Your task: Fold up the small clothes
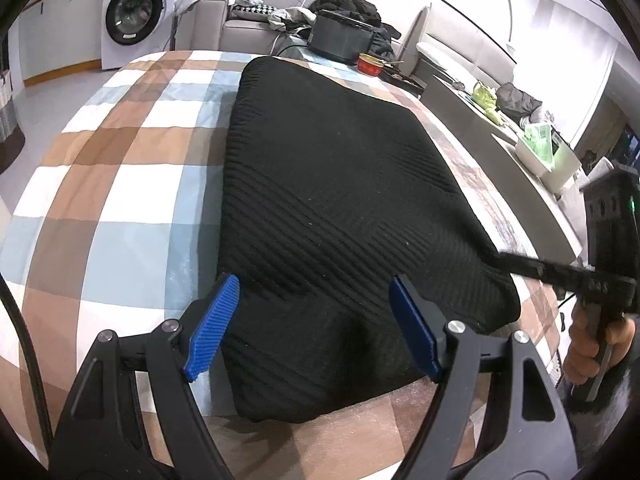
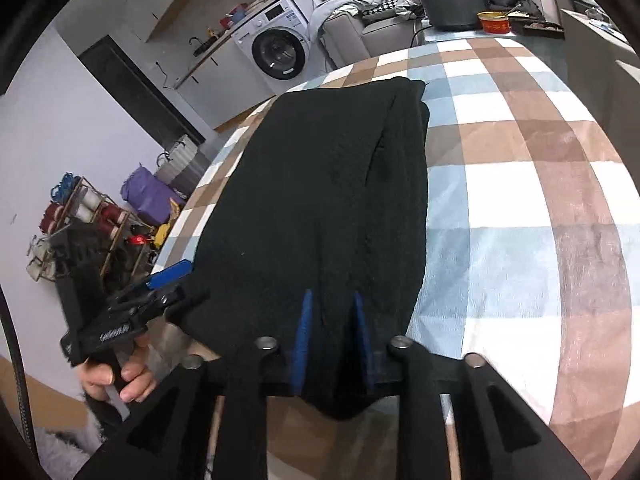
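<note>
A black ribbed knit garment (image 1: pixel 332 200) lies folded flat on the checked tablecloth (image 1: pixel 120 184). My left gripper (image 1: pixel 316 320) is open, its blue pads either side of the garment's near edge. In the right wrist view the same garment (image 2: pixel 320 200) stretches away from me. My right gripper (image 2: pixel 330 340) has its blue pads close together on a pinch of the garment's near corner. The left gripper (image 2: pixel 168 280) shows at the garment's other near corner, held by a hand. The right gripper's fingers (image 1: pixel 532 266) reach in from the right in the left wrist view.
A black cooker (image 1: pixel 340 38) and a red tin (image 1: pixel 370 65) stand at the table's far end. A sofa with clothes (image 1: pixel 248 20) and a washing machine (image 1: pixel 136 12) are behind. A side counter with clutter (image 1: pixel 520 120) runs on the right. A rack of spools (image 2: pixel 80 216) stands beside the table.
</note>
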